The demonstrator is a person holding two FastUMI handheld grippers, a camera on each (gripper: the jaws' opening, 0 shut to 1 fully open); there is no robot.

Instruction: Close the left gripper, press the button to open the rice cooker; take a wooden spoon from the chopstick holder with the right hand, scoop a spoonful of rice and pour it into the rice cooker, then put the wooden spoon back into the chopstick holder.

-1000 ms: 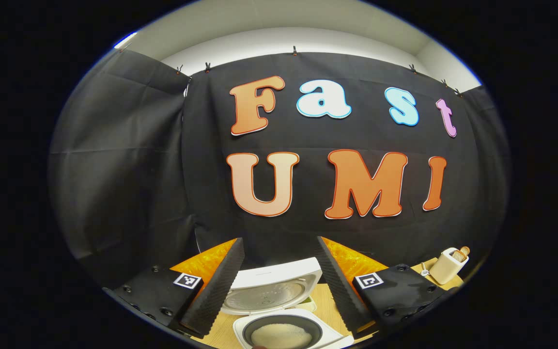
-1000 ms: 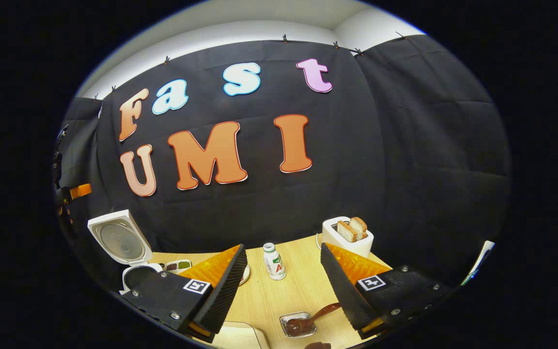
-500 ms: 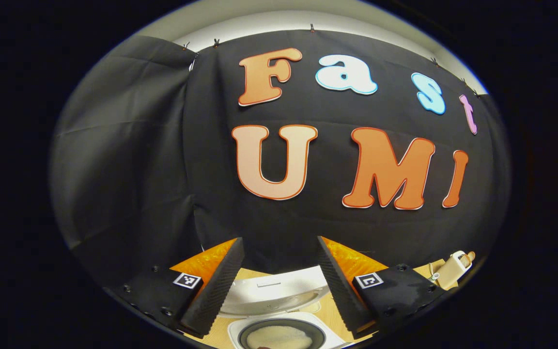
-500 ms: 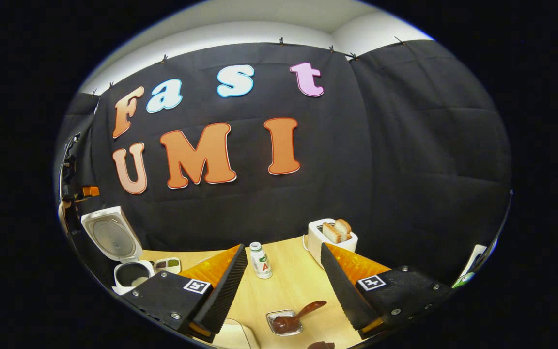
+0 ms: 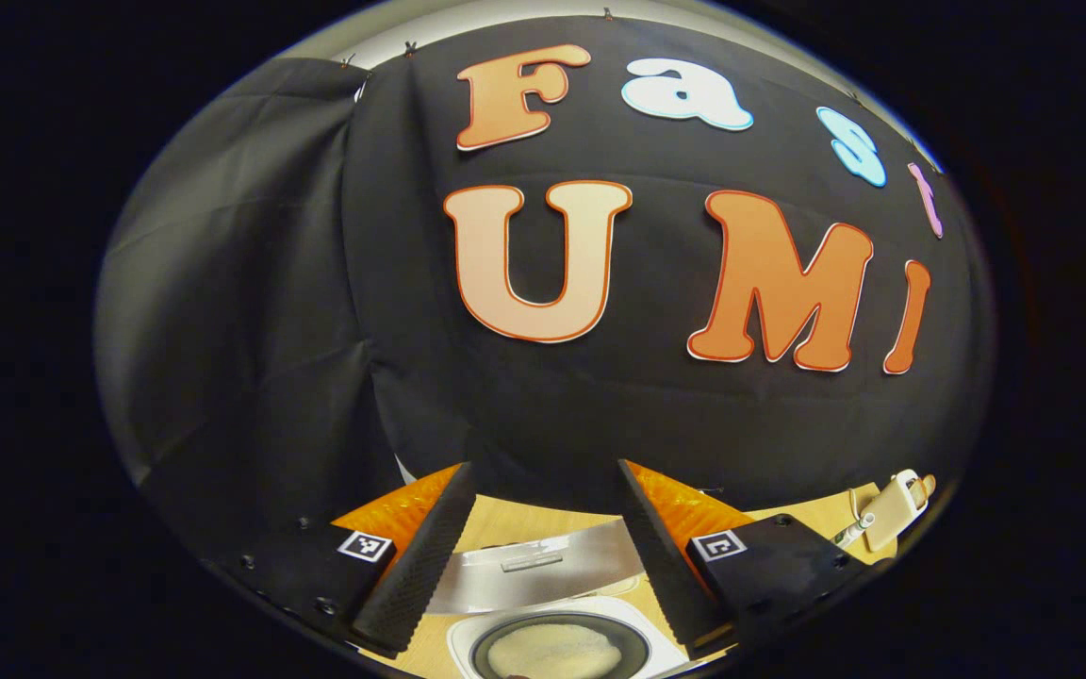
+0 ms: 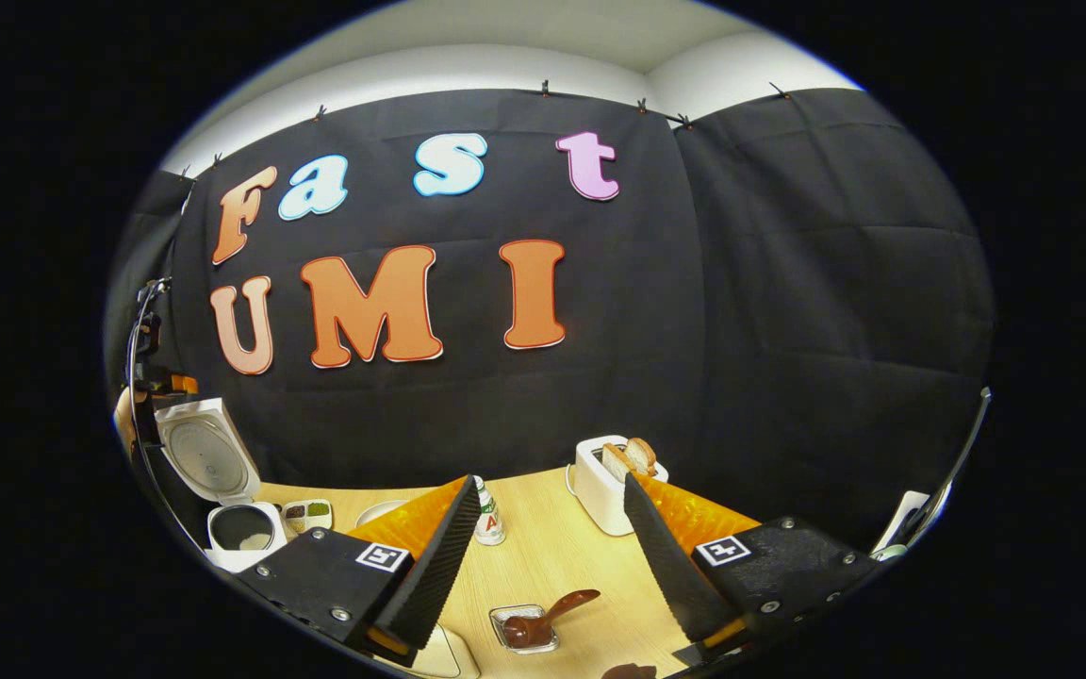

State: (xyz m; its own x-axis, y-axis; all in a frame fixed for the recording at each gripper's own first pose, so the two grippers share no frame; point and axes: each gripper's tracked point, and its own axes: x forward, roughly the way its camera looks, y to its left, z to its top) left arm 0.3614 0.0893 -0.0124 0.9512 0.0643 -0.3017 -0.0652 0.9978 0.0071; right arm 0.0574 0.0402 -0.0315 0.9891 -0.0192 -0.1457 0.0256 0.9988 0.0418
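Even overhead light, sharp focus, strong fisheye bending at edges.

The white rice cooker (image 6: pixel 227 505) stands at the far left of the worktop (image 6: pixel 543 556) with its lid (image 6: pixel 202 460) swung upright. Rice (image 5: pixel 557 651) lies pale in its dark inner pot (image 5: pixel 557 643). A brown wooden spoon (image 6: pixel 548 618) rests tilted with its bowl in a small clear dish (image 6: pixel 524 630).
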